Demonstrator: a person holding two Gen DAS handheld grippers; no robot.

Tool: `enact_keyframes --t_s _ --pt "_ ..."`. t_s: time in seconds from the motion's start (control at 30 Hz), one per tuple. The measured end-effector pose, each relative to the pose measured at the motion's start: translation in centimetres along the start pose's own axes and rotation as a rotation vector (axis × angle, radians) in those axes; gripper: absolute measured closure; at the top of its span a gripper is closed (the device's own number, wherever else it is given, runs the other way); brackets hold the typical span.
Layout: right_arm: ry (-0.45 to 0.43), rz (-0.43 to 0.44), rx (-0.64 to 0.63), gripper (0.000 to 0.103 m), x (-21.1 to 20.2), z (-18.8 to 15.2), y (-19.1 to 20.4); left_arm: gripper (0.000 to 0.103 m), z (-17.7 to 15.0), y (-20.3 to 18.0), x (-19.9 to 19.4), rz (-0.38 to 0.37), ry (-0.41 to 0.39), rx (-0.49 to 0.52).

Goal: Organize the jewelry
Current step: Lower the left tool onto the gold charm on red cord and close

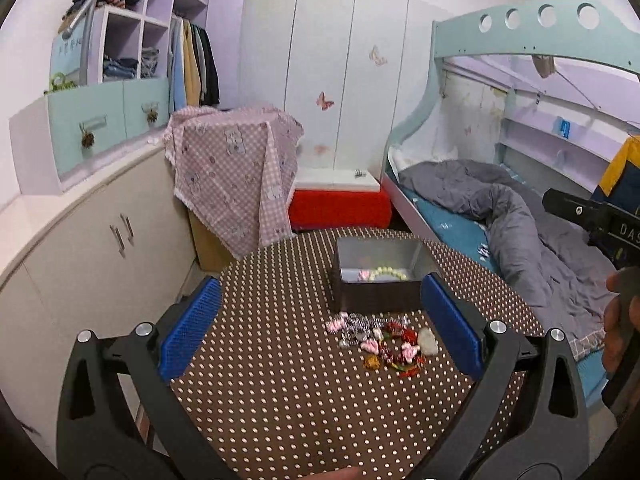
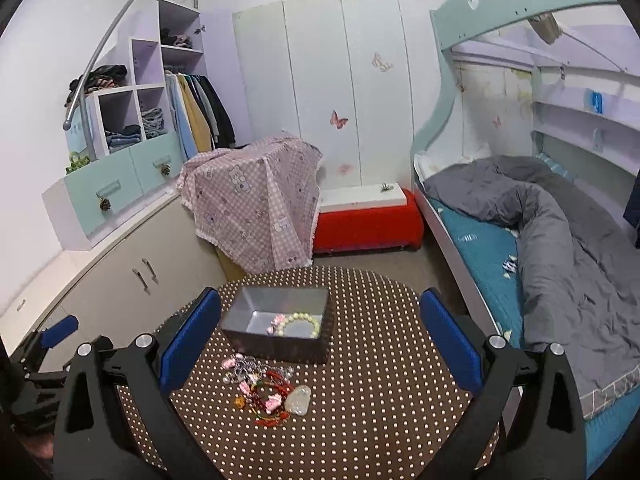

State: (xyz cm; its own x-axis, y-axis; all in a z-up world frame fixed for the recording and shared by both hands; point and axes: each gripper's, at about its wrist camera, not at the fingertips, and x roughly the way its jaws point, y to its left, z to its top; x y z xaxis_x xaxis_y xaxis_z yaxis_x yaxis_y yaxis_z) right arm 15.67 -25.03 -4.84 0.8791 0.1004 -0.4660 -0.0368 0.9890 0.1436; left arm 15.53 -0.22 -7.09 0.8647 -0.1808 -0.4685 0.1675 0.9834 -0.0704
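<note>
Currently: left gripper point(image 1: 320, 322) spread wide, blue pads point(image 1: 191, 324) well apart, nothing held or touched; hovering over round table point(image 1: 280, 400) covered in brown polka-dot cloth. Right gripper point(image 2: 320, 336) likewise spread wide, pads point(image 2: 450, 340) clear of everything, nothing pinched.

Jewelry pile point(image 1: 380, 338) loose on the cloth, just in front of the tin box point(image 1: 380, 280); same pile point(image 2: 272, 390) seen from right wrist, near the left pad. Mixed in pile: red beaded strands, pink pieces, clear crystal beads, pale stone pendant point(image 2: 299, 400), small amber piece point(image 1: 371, 362). Individual items tangled; count not determinable.

Tin box point(image 2: 280, 334) open-topped, dark outside, metallic inside. Inside: pale green bead bracelet point(image 2: 300, 324) plus a pink item point(image 1: 365, 275) touching it, against the near wall. Far inner corner shows faint orange reflection, source unclear.

Hidden or cut off: near wall of box partly behind right-hand blue pad in left wrist view. Right gripper body visible only at right edge of left wrist view point(image 1: 600, 224), with part of a hand point(image 1: 618, 320) below it. Left gripper tip at lower left edge of right wrist view point(image 2: 60, 332), mostly cropped.

Writing: white letters "DAS" on black gripper body at right edge, left wrist view; remainder cut off.
</note>
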Motion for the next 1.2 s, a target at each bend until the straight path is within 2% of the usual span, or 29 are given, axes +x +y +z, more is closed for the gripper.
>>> enact_keyframes --t_s 0.2,0.47,0.73,0.93,1.07,1.1,1.2 --pt "0.065 -0.019 0.007 0.007 1.0 -2.0 -1.0 0.006 -2.9 -1.4 3.3 -0.023 0.102 0.000" --pt "0.178 -0.027 0.034 0.007 3.6 -5.2 -2.6 0.006 -6.8 -3.2 9.3 -0.027 0.277 0.003" --pt "0.236 -0.010 0.033 0.007 5.6 -6.5 -3.1 0.012 -8.2 -4.1 12.7 0.003 0.354 0.015" --pt "0.286 -0.006 0.026 0.007 7.0 -7.6 -3.2 0.030 -9.0 -4.3 13.7 0.006 0.401 0.030" --pt "0.308 -0.004 0.036 0.007 7.6 -8.3 -3.6 0.061 -9.0 -4.5 13.2 -0.041 0.395 0.040" --pt "0.311 -0.002 0.036 0.007 7.7 -8.3 -3.6 0.064 -9.0 -4.6 13.1 -0.049 0.397 0.044" --pt "0.327 0.000 0.029 0.007 8.1 -8.8 -3.7 0.064 -9.0 -5.0 13.2 -0.051 0.399 0.058"
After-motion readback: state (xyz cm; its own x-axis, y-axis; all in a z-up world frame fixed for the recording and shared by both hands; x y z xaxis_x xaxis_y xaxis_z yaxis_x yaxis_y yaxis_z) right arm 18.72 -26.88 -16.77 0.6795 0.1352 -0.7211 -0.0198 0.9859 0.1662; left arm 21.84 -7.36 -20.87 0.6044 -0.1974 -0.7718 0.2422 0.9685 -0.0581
